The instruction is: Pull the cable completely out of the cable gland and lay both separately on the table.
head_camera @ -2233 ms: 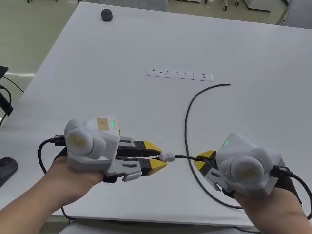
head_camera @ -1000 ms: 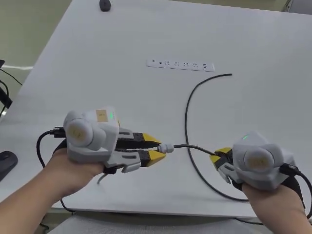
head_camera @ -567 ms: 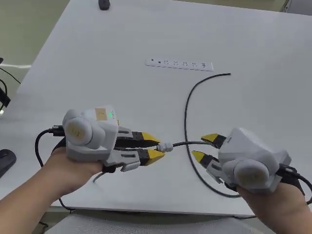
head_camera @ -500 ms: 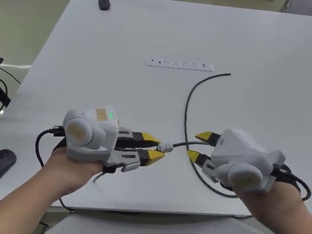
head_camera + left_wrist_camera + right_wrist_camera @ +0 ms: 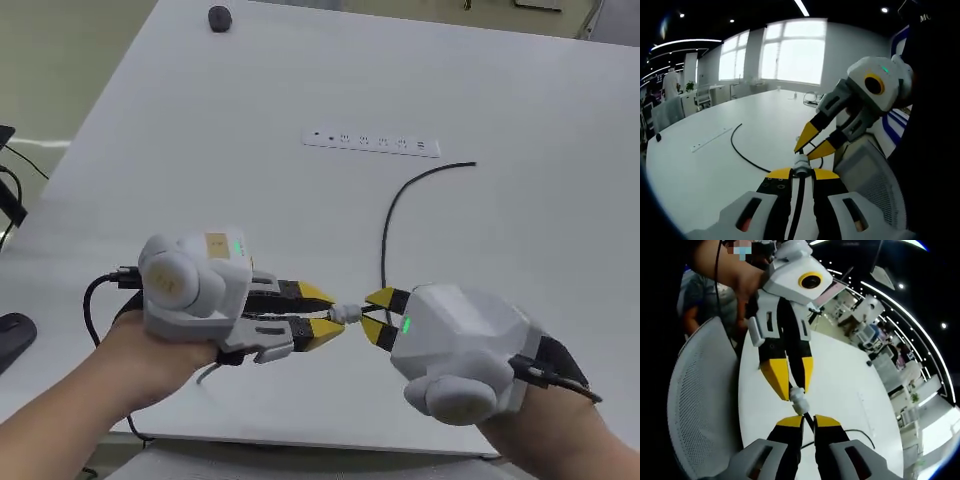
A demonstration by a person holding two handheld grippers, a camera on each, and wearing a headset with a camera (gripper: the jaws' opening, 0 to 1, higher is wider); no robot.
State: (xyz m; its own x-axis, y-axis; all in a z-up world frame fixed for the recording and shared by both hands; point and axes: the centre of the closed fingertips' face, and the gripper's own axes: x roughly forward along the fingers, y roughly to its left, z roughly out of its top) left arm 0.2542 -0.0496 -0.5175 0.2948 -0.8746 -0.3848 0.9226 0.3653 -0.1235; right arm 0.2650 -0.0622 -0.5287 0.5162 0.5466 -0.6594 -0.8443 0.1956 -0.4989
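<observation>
— White table in the head view, a power strip lying across it. The black cable curves from a free end near that strip down toward my hands. I have the left gripper clamped on the white gland, held up over the near part of the table.

— And the other hand?

— The right gripper is just beside the gland, with one jaw on each side of the cable. They look apart, so it isn't gripping.

— Does the left gripper view agree?

— Yes. I look along my closed jaws at the gland pinched at their tips. The yellow jaws opposite show a clear gap, which I can't see as plainly from above.

— Right gripper view?

— The cable leaves the gland and passes straight between my own jaws, with space on either side. A mesh chair stands at the table's edge.

— Which step is this?

— Taking hold for the pull, I judge, since the cable is not yet out. Next I close the right on the cable close to the gland, hold the left firm and draw my hands apart in a straight line.
</observation>
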